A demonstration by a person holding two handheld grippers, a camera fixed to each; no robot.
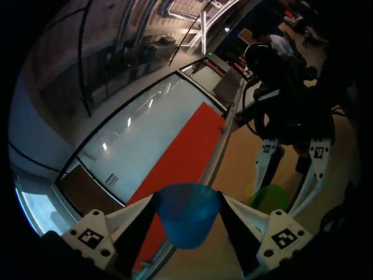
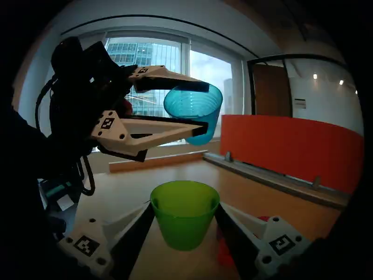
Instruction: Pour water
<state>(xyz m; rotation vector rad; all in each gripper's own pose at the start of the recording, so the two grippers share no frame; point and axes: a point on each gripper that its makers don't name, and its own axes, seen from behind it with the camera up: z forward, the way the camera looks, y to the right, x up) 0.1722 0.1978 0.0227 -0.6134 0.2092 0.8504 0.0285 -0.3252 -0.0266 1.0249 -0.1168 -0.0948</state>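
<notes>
- The left gripper (image 1: 187, 201) is clamped on a blue cup (image 1: 186, 226), one finger on each side, held high above the tabletop (image 2: 261, 191).
- The right gripper (image 2: 185, 207) grips a green cup (image 2: 184, 224) the same way, lower, nearer than the blue cup.
</notes>
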